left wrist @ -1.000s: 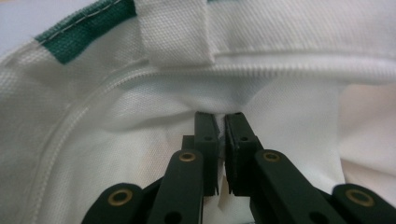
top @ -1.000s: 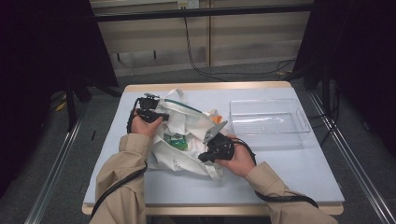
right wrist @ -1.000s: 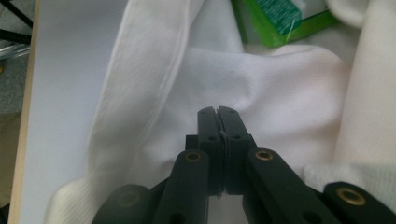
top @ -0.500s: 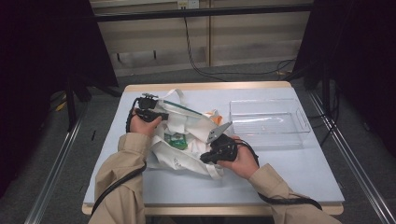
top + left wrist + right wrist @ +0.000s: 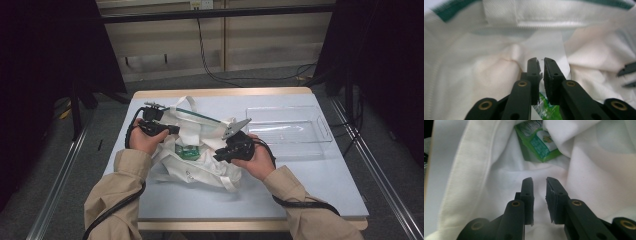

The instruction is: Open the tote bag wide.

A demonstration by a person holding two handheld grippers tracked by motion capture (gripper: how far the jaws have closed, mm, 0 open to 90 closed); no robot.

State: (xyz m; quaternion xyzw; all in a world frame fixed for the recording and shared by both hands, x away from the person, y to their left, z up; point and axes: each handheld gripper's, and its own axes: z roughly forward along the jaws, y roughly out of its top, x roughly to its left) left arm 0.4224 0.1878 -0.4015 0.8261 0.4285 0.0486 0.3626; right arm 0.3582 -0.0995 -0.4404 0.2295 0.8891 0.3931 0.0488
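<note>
Bag-emptying, reach stage, by my reading. Left claw (image 5: 540,61) is pressed almost together, seemingly pinching a fold of bag (image 5: 474,75) cloth and holding the mouth up. Right claw (image 5: 539,180) has just been opening; it stands slightly spread, nothing between the jaws, cloth beneath. Green packet (image 5: 537,141) lies ahead of the right claw, deep in the bag. Tray (image 5: 320,125) sits beyond, to the right. Next move likely calls for a wider spread, a push forward onto the packet, and the left grip kept firm.

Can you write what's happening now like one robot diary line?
bag open on table | green packet inside | left gripper shut, in bag mouth | right gripper jaws just opened, nothing between them, aimed into bag
</note>
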